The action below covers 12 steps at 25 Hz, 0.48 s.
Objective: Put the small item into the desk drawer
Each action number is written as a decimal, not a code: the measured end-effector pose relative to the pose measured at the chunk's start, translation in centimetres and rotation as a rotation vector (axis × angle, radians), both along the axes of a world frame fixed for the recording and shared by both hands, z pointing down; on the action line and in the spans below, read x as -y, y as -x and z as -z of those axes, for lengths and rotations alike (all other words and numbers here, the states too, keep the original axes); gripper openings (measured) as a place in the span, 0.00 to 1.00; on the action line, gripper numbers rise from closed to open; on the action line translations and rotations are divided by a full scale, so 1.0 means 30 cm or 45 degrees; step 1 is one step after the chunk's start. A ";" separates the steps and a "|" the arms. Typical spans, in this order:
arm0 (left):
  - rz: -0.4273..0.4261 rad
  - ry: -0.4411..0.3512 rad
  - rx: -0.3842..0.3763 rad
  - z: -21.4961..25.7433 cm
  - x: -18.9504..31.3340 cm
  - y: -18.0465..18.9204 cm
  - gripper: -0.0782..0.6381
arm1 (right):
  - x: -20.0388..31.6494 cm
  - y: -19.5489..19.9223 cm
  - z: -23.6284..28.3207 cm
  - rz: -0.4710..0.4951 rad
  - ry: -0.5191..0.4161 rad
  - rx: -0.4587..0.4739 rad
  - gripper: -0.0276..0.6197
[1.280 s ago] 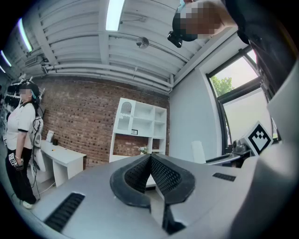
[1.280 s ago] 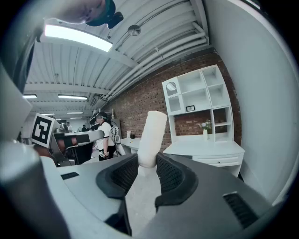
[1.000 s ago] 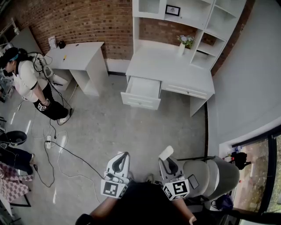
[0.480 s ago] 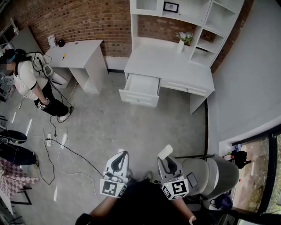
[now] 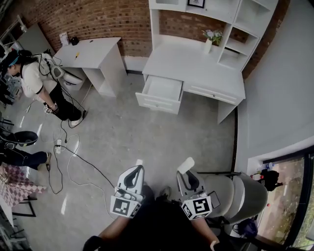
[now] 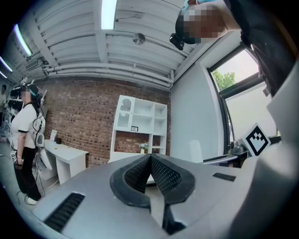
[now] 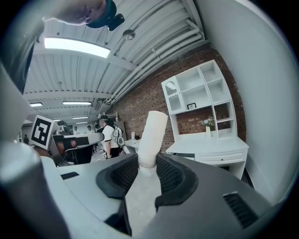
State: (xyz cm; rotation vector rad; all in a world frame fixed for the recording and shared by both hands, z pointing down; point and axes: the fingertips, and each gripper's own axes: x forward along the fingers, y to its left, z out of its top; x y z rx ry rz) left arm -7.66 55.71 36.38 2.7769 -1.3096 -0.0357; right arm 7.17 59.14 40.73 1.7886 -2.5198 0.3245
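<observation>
Carrying step, I judge: the right tool (image 7: 148, 171) grips the small white cylindrical item (image 7: 153, 136), the left tool (image 6: 149, 173) is closed and empty, and next comes walking to the far-off open drawer (image 5: 162, 90) of the white table (image 5: 194, 64).

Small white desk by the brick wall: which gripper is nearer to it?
Left. The left gripper is far below the desk in the head view; the right gripper is farther right.

This looks like a lab staged as a home office: a red brick wall (image 5: 98, 19) backs a white desk with a shelved hutch (image 5: 196, 66), black cables (image 5: 91, 169) trail across bare grey concrete floor (image 5: 147, 137), and strip lights (image 6: 108, 14) hang overhead.
</observation>
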 end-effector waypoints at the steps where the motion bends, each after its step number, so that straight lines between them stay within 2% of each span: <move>1: 0.003 0.000 0.003 -0.004 0.001 -0.004 0.14 | 0.006 -0.004 -0.004 0.007 -0.001 0.000 0.25; 7: 0.015 0.032 0.017 -0.023 0.063 -0.009 0.14 | 0.075 -0.007 -0.010 0.015 0.009 0.008 0.25; 12: -0.006 0.057 -0.027 -0.061 0.216 0.011 0.14 | 0.218 0.020 -0.036 -0.004 0.032 -0.018 0.25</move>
